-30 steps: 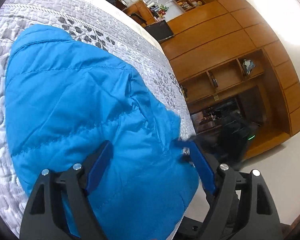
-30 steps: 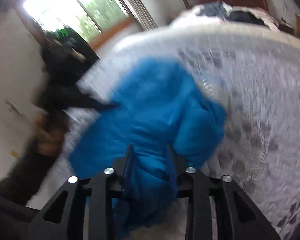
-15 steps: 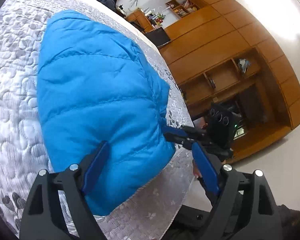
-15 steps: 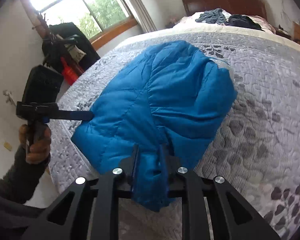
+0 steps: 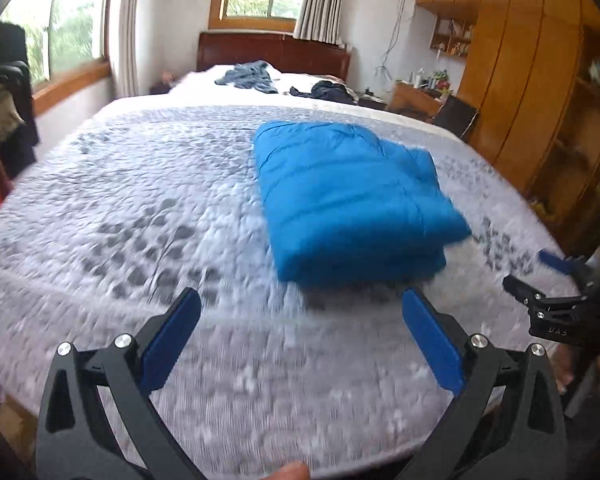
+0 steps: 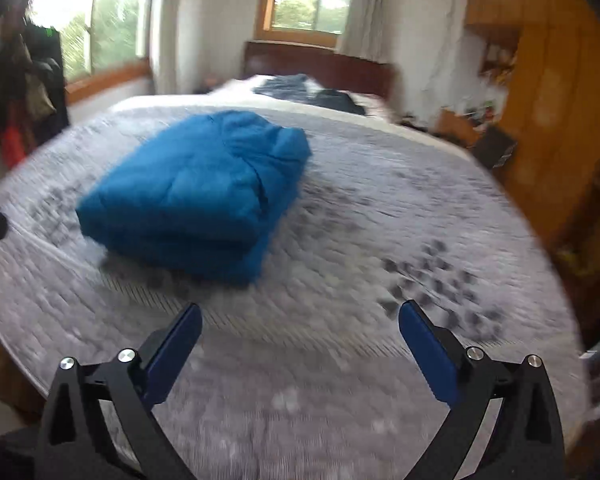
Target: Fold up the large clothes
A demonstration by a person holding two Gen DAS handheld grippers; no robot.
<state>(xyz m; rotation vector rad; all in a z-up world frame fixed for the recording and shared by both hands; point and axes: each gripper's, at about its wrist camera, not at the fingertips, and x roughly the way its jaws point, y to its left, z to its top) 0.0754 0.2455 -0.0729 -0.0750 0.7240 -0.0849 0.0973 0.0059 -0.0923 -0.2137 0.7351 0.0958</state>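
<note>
A blue puffer jacket lies folded in a thick stack on the grey quilted bed; the right wrist view has the same jacket left of centre. My left gripper is open, pulled back over the bed's near edge, nothing between its blue fingers. Open too, my right gripper hovers clear of the jacket's near edge. In the left wrist view the right gripper shows at the far right. Both views are motion-blurred.
Dark clothes lie by the wooden headboard at the far end. Wooden cabinets line the right wall. Hanging clothes and a red object stand at the left by the window.
The right gripper let go of the jacket's edge and opened. Both grippers pulled back and swung to face along the bed. The jacket now rests folded on the quilt.
</note>
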